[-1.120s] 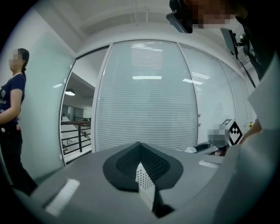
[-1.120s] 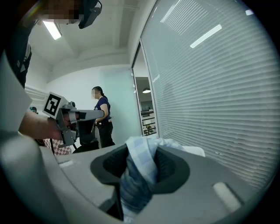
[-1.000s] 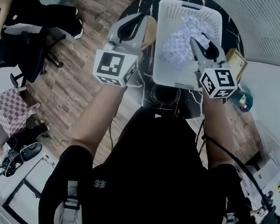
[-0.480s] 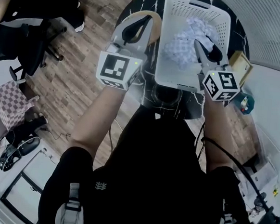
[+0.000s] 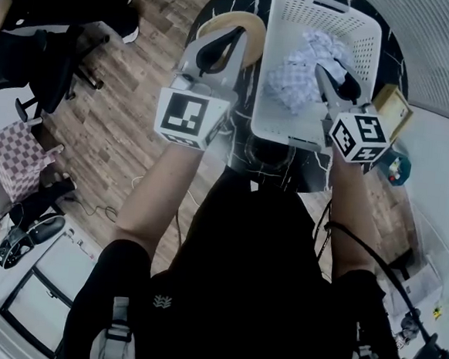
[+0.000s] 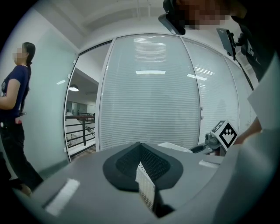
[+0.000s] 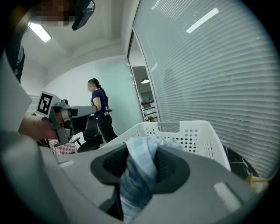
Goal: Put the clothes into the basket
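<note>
Your right gripper (image 5: 331, 69) was clamped on the checked cloth (image 5: 294, 76), which was bunched inside the basket (image 5: 280, 40) just under its jaws. Your left gripper (image 5: 219, 47), beside the basket, was closed and empty. Only letting go seemed left.

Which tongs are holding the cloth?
The right tongs: they pinch the blue-and-white checked cloth over the white plastic basket. The left tongs are shut on nothing.

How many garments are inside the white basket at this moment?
1. A light checked garment is bunched inside the white basket, with one fold clamped in the right gripper. Others could be hidden beneath it.
</note>
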Motion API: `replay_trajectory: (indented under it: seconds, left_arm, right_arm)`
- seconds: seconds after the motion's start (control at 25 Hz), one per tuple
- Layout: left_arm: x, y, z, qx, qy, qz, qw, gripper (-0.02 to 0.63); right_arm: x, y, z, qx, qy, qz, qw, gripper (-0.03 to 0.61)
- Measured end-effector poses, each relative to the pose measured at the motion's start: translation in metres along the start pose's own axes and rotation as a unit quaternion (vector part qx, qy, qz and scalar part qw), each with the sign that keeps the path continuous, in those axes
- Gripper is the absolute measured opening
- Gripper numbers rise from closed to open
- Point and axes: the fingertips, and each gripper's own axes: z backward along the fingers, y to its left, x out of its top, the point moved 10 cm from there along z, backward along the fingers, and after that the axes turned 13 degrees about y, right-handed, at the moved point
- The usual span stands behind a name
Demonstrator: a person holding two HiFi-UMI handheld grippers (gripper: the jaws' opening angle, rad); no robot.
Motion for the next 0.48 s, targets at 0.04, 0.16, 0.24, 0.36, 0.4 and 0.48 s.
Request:
replay_trajectory:
  seconds: [0.04, 0.16, 0.24, 0.36, 0.4, 0.48]
  left_arm:
    - [-0.002, 0.000, 0.000, 0.001, 0.000, 0.002, 1.0000, 0.006]
    - [-0.005, 0.000, 0.001, 0.002, 0.002, 0.005, 1.0000, 0.006]
    - [-0.007, 0.001, 0.001, 0.003, 0.004, 0.006, 1.0000, 0.006]
    - [-0.009, 0.003, 0.002, 0.005, 0.006, 0.006, 0.9999, 0.006]
    - [-0.009, 0.004, 0.002, 0.006, 0.005, 0.007, 0.9999, 0.006]
    - [-0.009, 0.006, 0.002, 0.006, 0.006, 0.009, 0.9999, 0.006]
  right_arm:
    - [-0.001, -0.001, -0.001, 0.000, 0.002, -0.001, 1.000, 0.155]
    - [-0.004, -0.003, -0.004, 0.004, 0.007, -0.005, 1.000, 0.160]
    - [-0.006, -0.004, -0.006, 0.006, 0.010, -0.006, 1.000, 0.160]
    - [-0.007, -0.004, -0.009, 0.002, 0.017, -0.002, 1.000, 0.163]
    - [-0.007, -0.005, -0.010, 0.002, 0.019, -0.003, 1.000, 0.163]
    - [-0.008, -0.006, -0.012, 0.002, 0.026, -0.005, 1.000, 0.163]
